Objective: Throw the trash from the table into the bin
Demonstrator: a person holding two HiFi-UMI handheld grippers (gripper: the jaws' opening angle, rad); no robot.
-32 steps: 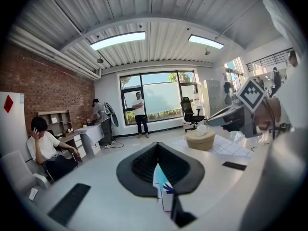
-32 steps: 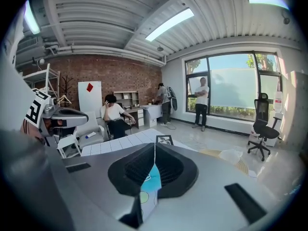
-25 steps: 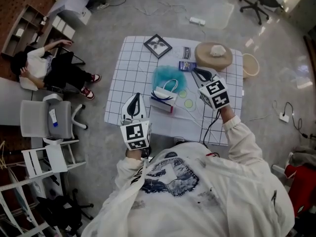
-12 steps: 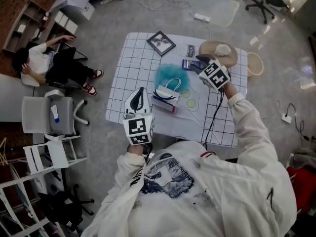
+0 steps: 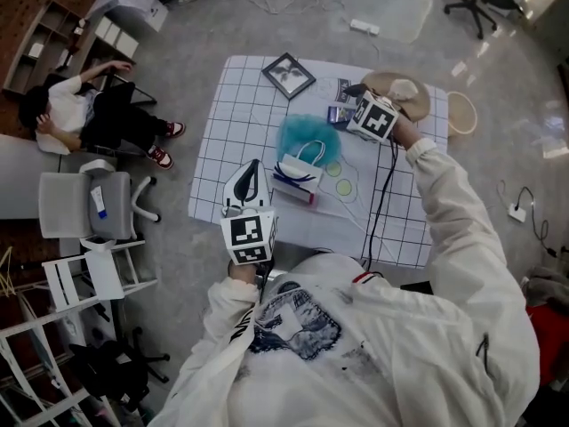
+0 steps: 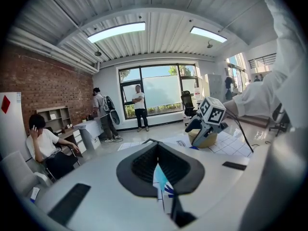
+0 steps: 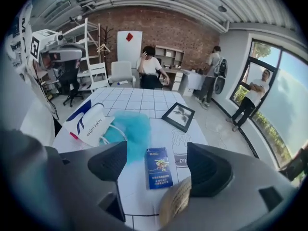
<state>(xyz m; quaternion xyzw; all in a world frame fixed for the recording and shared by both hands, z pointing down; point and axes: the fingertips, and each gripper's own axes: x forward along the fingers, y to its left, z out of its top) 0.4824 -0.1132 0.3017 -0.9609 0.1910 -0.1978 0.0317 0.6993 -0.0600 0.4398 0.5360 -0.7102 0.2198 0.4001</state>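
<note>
Nearest, left gripper [image 5: 250, 172] sits just this side of the white paper bag [image 5: 296, 174], claw pinched together, nothing in it. Past the bag and the teal tuft [image 5: 307, 136], right gripper [image 7: 157, 161] tilts down, claw wide and just been opening. The blue packet [image 7: 159, 170] lies flat on the table [image 5: 231, 123] in the gap, pads clear of it. To do it well: sink low, close across its narrow width, dodge the straw hat brim [image 7: 174, 207]. Bin is probably the pale basket [image 5: 458, 114] on the floor, far right of the bag.
</note>
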